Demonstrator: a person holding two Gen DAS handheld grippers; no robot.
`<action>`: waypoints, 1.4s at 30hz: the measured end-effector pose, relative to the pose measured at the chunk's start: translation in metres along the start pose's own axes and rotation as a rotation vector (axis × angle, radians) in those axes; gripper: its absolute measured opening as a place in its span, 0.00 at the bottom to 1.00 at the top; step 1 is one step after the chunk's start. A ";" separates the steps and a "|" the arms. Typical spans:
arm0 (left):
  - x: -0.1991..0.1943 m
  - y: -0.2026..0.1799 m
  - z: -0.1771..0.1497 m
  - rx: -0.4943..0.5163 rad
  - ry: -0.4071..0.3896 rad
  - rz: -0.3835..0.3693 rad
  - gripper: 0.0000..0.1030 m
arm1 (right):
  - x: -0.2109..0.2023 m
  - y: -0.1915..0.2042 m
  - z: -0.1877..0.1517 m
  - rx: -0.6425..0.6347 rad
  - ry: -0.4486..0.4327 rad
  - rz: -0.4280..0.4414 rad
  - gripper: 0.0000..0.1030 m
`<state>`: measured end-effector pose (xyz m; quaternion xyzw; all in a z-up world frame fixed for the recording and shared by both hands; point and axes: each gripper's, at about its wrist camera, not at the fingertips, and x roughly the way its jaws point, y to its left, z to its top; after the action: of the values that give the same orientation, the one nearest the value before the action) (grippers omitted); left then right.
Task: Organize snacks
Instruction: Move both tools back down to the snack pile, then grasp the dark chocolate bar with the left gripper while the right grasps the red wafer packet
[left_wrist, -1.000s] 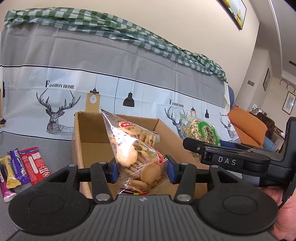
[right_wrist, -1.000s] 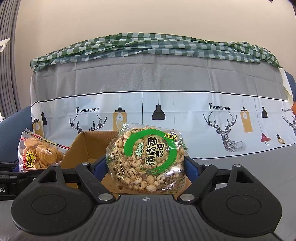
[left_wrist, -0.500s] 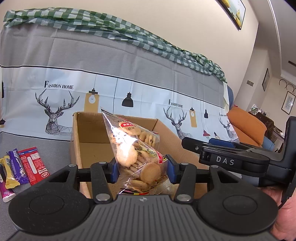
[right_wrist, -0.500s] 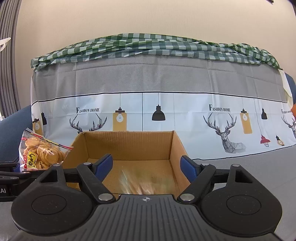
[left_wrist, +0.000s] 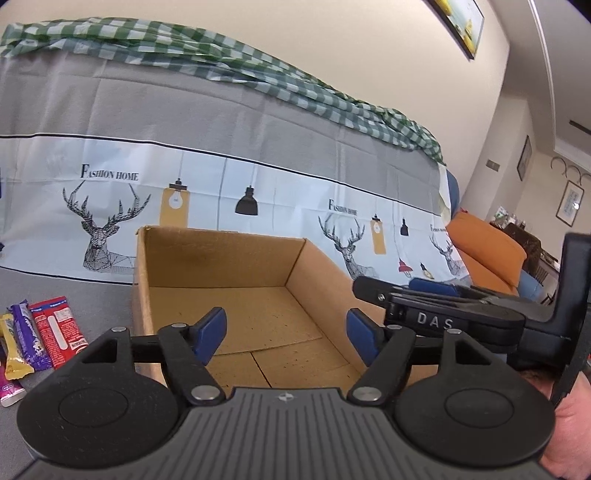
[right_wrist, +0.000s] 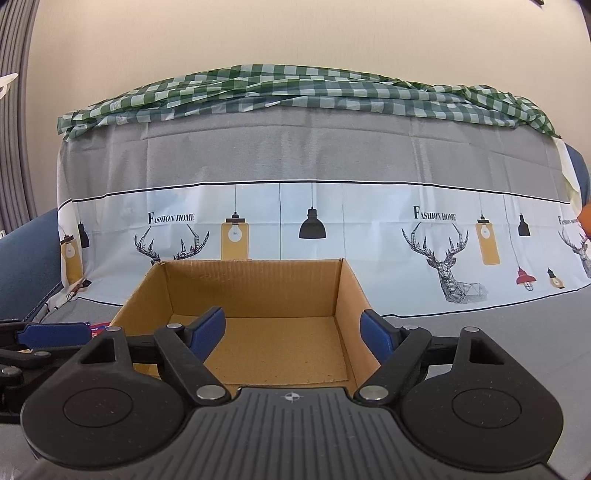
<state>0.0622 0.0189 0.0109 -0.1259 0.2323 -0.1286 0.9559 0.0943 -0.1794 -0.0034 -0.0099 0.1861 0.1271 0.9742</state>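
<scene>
An open cardboard box stands on the grey cloth right in front of both grippers. My left gripper hangs over the box's near edge. Its jaws are opening, and nothing is between the blue pads. My right gripper is open and empty over the same box. Each gripper shows in the other's view: the right gripper beside the box's right wall, the left gripper at the left edge. The visible box floor is bare, and its near part is hidden under the gripper bodies.
Several wrapped snack bars lie on the grey cloth left of the box. A backrest draped in deer-print cloth rises behind it, topped by a green checked cloth. An orange cushion sits at the right. A person's hand holds the right gripper.
The right gripper let go of the green-labelled puffed snack bag, which dropped out of view into the box. Then the left jaws spread and the cookie bag also left view. Neither hand moved.
</scene>
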 end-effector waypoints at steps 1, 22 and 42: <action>-0.001 0.002 0.001 -0.008 -0.003 0.004 0.74 | 0.000 0.000 0.000 0.003 0.001 -0.001 0.79; -0.076 0.108 0.022 0.001 0.038 0.293 0.26 | -0.004 0.073 0.003 0.040 -0.037 0.122 0.43; -0.078 0.250 -0.049 -0.358 0.062 0.711 0.44 | 0.026 0.220 -0.022 -0.126 0.043 0.325 0.44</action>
<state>0.0188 0.2679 -0.0744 -0.1985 0.3088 0.2490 0.8962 0.0542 0.0382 -0.0272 -0.0436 0.1977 0.2941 0.9341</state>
